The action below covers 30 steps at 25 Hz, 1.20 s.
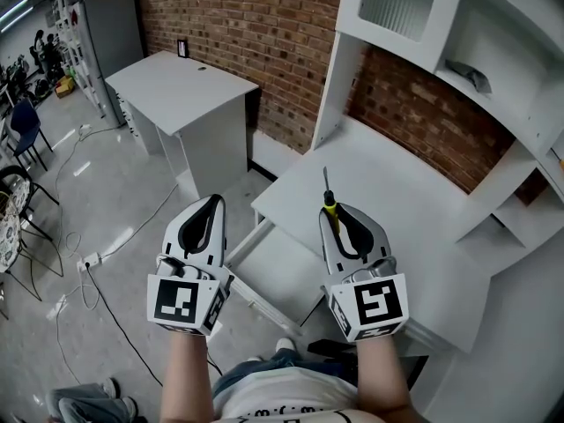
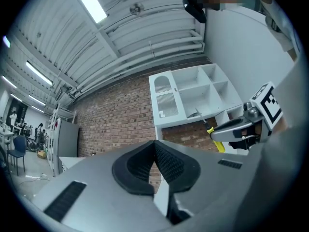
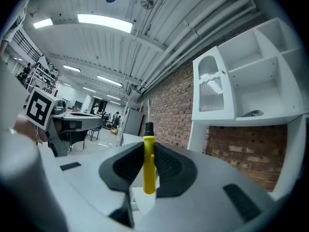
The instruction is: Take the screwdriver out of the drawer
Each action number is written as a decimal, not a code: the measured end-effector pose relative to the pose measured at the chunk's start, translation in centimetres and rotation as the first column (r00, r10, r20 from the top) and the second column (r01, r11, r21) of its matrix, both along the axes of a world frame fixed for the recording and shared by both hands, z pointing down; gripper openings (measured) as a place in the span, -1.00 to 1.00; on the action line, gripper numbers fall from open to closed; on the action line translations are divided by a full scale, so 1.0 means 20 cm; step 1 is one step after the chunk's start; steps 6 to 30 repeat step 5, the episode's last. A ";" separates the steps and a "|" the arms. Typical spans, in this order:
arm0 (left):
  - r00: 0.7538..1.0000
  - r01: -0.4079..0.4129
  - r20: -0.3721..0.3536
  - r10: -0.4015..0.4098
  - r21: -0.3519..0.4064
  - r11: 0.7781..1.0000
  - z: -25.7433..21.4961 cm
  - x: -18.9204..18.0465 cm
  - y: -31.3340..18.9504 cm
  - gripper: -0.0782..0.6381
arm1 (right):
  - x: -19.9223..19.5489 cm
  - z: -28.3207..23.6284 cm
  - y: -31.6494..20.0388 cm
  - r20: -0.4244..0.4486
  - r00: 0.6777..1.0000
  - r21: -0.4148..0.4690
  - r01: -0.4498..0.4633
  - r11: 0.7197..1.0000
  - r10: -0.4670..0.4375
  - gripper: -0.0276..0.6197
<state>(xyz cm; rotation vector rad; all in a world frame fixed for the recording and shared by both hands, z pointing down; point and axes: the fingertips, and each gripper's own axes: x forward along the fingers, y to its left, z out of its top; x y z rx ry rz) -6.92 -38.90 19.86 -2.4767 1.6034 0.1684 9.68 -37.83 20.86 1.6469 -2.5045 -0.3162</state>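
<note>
My right gripper (image 1: 339,211) is shut on the screwdriver (image 1: 328,199), held in the air over the front of the white desk (image 1: 397,210). Its yellow handle (image 3: 149,164) stands upright between the black pads, and the black collar and thin metal shaft stick out past the jaw tips. My left gripper (image 1: 214,203) hovers to the left at about the same height, jaws shut with nothing between them (image 2: 155,146). In the left gripper view the right gripper (image 2: 236,129) and the screwdriver (image 2: 211,131) show at the right. The white drawer (image 1: 264,267) hangs pulled out below both grippers.
A white hutch with open shelves (image 1: 493,69) rises at the desk's back against the brick wall (image 1: 264,33). A second white table (image 1: 181,86) stands to the left. Cables (image 1: 88,263) and a chair (image 1: 22,130) lie on the grey floor at left.
</note>
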 end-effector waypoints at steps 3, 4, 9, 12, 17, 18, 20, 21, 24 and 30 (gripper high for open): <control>1.000 -0.004 0.008 0.004 0.004 1.000 0.00 0.01 -0.01 -0.74 | 0.00 0.01 0.00 -0.003 1.000 -0.002 -0.001 1.000 0.001 -0.68; 1.000 -0.006 0.010 0.006 0.005 1.000 0.00 0.01 -0.01 -0.74 | 0.00 0.01 0.00 -0.003 1.000 -0.002 -0.002 1.000 0.002 -0.69; 1.000 -0.007 0.013 0.007 0.006 1.000 0.01 0.01 -0.01 -0.74 | 0.00 0.01 -0.01 -0.004 1.000 -0.002 -0.002 1.000 0.002 -0.68; 1.000 -0.007 0.013 0.007 0.006 1.000 0.01 0.01 -0.01 -0.74 | 0.00 0.01 -0.01 -0.004 1.000 -0.002 -0.002 1.000 0.002 -0.68; 1.000 -0.007 0.013 0.007 0.006 1.000 0.01 0.01 -0.01 -0.74 | 0.00 0.01 -0.01 -0.004 1.000 -0.002 -0.002 1.000 0.002 -0.68; 1.000 -0.007 0.013 0.007 0.006 1.000 0.01 0.01 -0.01 -0.74 | 0.00 0.01 -0.01 -0.004 1.000 -0.002 -0.002 1.000 0.002 -0.68; 1.000 -0.007 0.013 0.007 0.006 1.000 0.01 0.01 -0.01 -0.74 | 0.00 0.01 -0.01 -0.004 1.000 -0.002 -0.002 1.000 0.002 -0.68; 1.000 -0.007 0.013 0.007 0.006 1.000 0.01 0.01 -0.01 -0.74 | 0.00 0.01 -0.01 -0.004 1.000 -0.002 -0.002 1.000 0.002 -0.68; 1.000 -0.007 0.013 0.007 0.006 1.000 0.01 0.01 -0.01 -0.74 | 0.00 0.01 -0.01 -0.004 1.000 -0.002 -0.002 1.000 0.002 -0.68; 1.000 -0.007 0.013 0.007 0.006 1.000 0.01 0.01 -0.01 -0.74 | 0.00 0.01 -0.01 -0.004 1.000 -0.002 -0.002 1.000 0.002 -0.68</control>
